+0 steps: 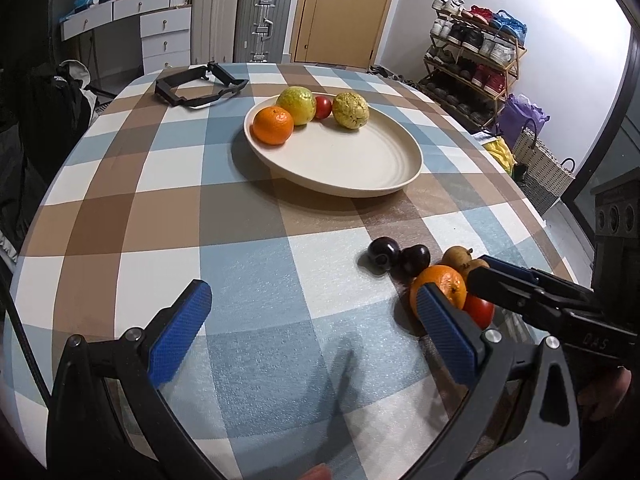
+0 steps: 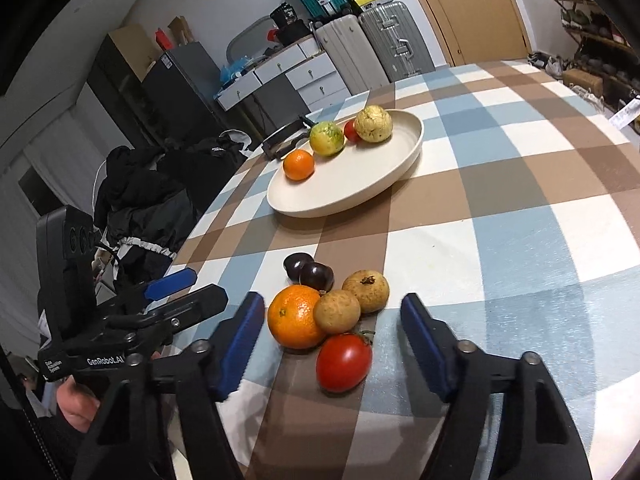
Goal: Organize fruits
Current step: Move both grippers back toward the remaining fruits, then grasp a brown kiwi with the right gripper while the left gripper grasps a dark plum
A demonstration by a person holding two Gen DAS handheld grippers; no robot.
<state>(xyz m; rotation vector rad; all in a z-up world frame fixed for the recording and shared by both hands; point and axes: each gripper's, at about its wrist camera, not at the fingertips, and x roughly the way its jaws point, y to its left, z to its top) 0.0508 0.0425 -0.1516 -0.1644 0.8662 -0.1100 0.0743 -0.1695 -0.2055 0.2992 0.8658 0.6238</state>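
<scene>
Checked tabletop (image 2: pixel 520 184) with a cream plate (image 2: pixel 360 196) far back. On the plate: a small orange (image 2: pixel 298 165), a green-yellow fruit (image 2: pixel 327 138), a small red fruit (image 2: pixel 350 130) and a bumpy yellow fruit (image 2: pixel 373 123), all along the far rim. Nearer, a tight pile on the cloth: big orange (image 2: pixel 295 316), two brown fruits (image 2: pixel 337 311) (image 2: pixel 366 291) touching it, red tomato (image 2: pixel 343 362) in front, two dark plums (image 2: pixel 298 265) (image 2: pixel 317 276) behind. Right tongs (image 2: pixel 332 340) spread, blue pads on either side of the pile, big orange and tomato between them, nothing pinched. Left tongs (image 1: pixel 312 320) spread wide over bare cloth, holding nothing, just beside the pile. Black strap (image 1: pixel 200 86) lying past the plate.
</scene>
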